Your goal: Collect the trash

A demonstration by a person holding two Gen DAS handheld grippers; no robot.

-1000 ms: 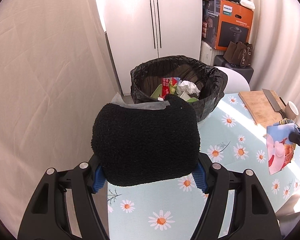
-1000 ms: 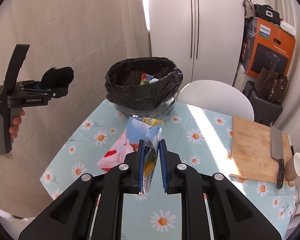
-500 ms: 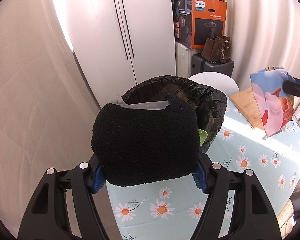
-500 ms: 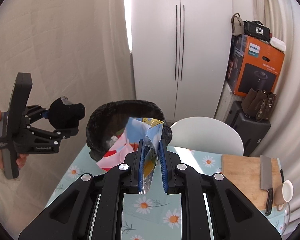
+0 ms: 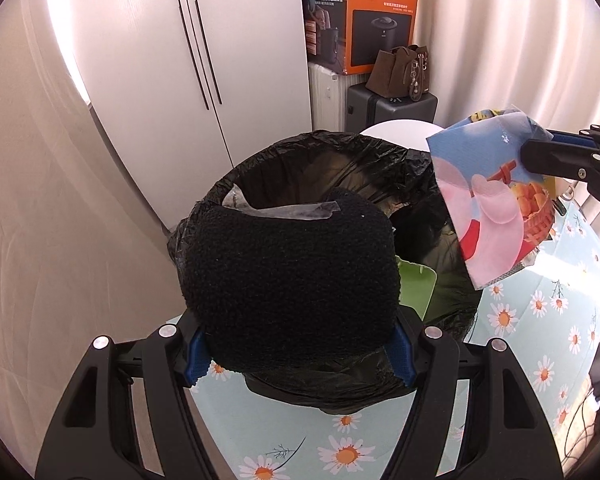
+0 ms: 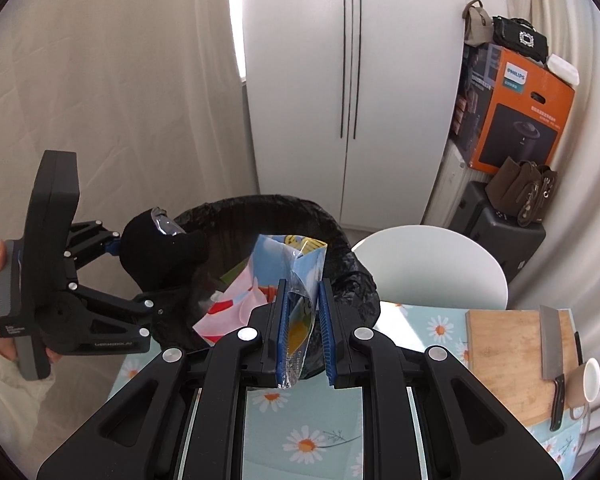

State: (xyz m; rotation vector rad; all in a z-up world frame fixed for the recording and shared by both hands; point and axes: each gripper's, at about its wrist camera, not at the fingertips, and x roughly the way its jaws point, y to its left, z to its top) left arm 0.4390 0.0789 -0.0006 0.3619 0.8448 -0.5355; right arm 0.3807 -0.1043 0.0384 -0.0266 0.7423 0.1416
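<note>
My left gripper is shut on a black fuzzy bundle with clear plastic at its top, held at the near rim of the black-lined trash bin. It also shows in the right wrist view, with the bundle at the bin's left rim. My right gripper holds a colourful cartoon snack bag over the bin's near right edge; the jaws have widened and the bag still sits between them. The bag hangs at the right in the left wrist view.
The bin stands at the far end of a daisy-print table. A wooden cutting board with a cleaver and a cup lies right. A white chair, wardrobe and an orange box stand behind.
Both grippers rose and moved forward to the bin. The right gripper's jaws have spread apart slightly around the snack bag. The left still clamps the black bundle.
</note>
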